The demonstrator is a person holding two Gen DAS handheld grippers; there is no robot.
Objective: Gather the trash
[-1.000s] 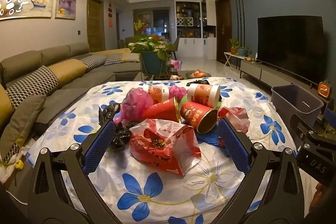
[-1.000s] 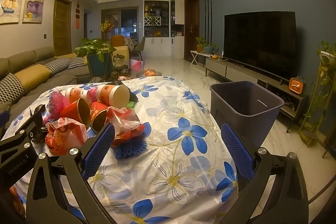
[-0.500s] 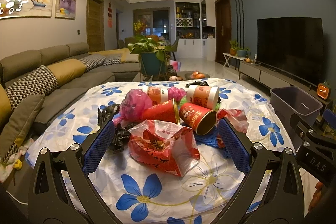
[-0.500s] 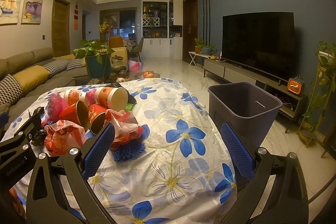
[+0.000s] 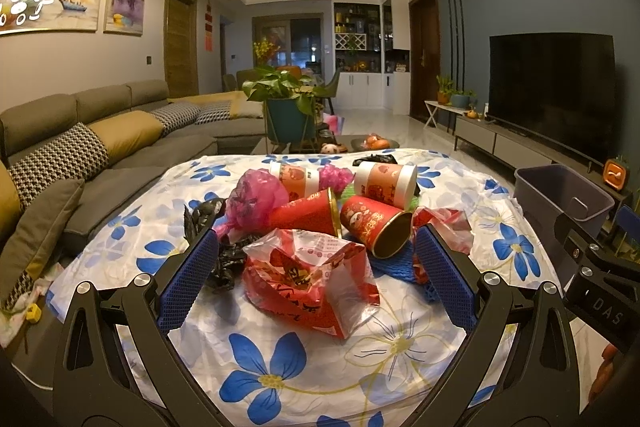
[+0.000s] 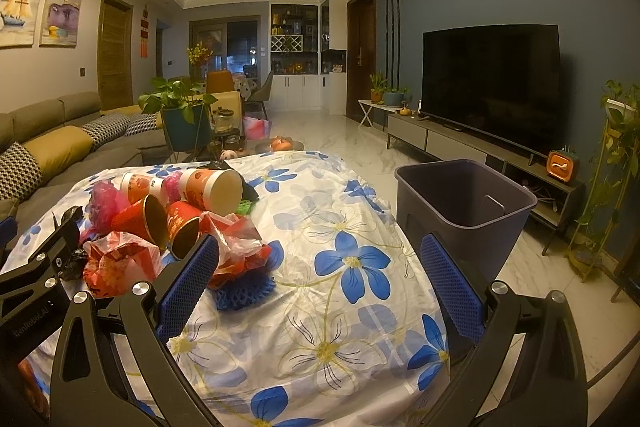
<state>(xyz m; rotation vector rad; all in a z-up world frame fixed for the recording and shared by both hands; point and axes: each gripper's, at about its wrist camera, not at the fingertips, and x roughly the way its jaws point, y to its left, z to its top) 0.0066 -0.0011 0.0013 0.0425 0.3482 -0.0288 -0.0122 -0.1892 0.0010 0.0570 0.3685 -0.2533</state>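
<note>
A heap of trash lies on the flowered tablecloth (image 5: 280, 359): a crumpled red plastic bag (image 5: 312, 279) nearest me, red paper cups (image 5: 372, 227) on their sides, white-and-orange cups (image 5: 384, 183), a pink bag (image 5: 256, 199), black plastic (image 5: 204, 215) and blue foam netting (image 6: 244, 291). My left gripper (image 5: 316, 279) is open, its blue pads on either side of the red bag, just short of it. My right gripper (image 6: 320, 279) is open over bare cloth, right of the heap (image 6: 168, 223). A grey bin (image 6: 460, 211) stands off the table's right edge.
A grey sofa (image 5: 100, 147) with cushions runs along the left. Beyond the table stand a potted plant (image 5: 284, 107) and a low table with small items. A TV (image 6: 492, 83) on a long console fills the right wall. A plant stand (image 6: 612, 187) is at far right.
Both views have drifted back slightly, so the heap and bin sit a touch smaller in view. Both grippers have stayed open and nothing has been picked up.
</note>
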